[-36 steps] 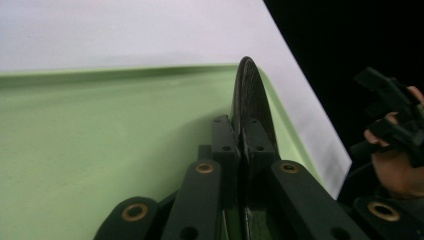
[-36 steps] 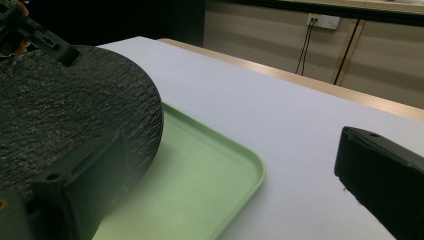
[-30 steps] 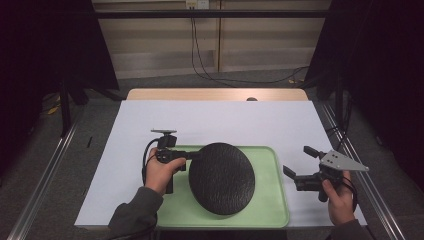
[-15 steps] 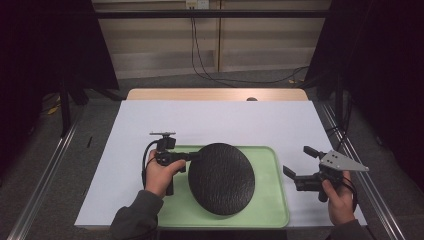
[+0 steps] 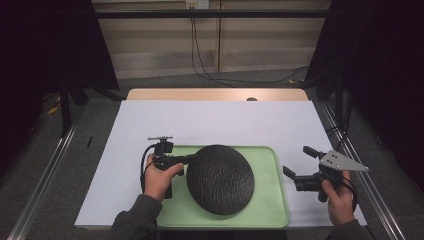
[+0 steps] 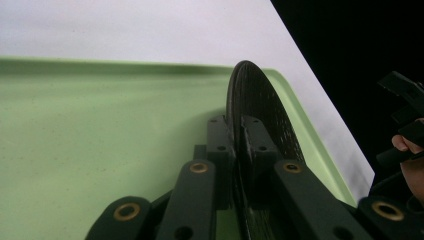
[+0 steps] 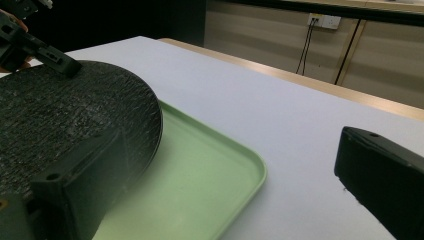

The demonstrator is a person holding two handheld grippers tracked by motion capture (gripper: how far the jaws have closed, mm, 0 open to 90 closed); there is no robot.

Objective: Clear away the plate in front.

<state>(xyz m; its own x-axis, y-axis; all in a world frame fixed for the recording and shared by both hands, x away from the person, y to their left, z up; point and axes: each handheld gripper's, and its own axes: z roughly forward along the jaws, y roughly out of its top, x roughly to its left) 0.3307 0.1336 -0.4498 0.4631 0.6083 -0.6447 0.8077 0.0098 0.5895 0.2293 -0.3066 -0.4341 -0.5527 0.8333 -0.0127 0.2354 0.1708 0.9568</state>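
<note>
1. A black round textured disc [image 5: 220,179] is seen over the green tray [image 5: 270,210], near the middle of it, with its left edge lifted so it sits tilted.
2. That left edge is pinched by the left gripper [image 5: 190,159]; in the left gripper view the fingers [image 6: 220,145] are pressed onto the disc's rim [image 6: 260,105] from both sides, pretty much closed down on it.
3. The left gripper is held by the left hand [image 5: 159,176], just beside the tray's left rim.
4. The right gripper [image 5: 297,162] is held off to the right of the tray, above the white sheet [image 5: 215,122] covering the desk, well apart from the disc.
5. Its fingers are spread wide with nothing between them; in the right gripper view one finger [image 7: 385,175] is seen at the right and the other at the lower left, with the disc [image 7: 65,115] and tray [image 7: 210,170] beyond.
</note>
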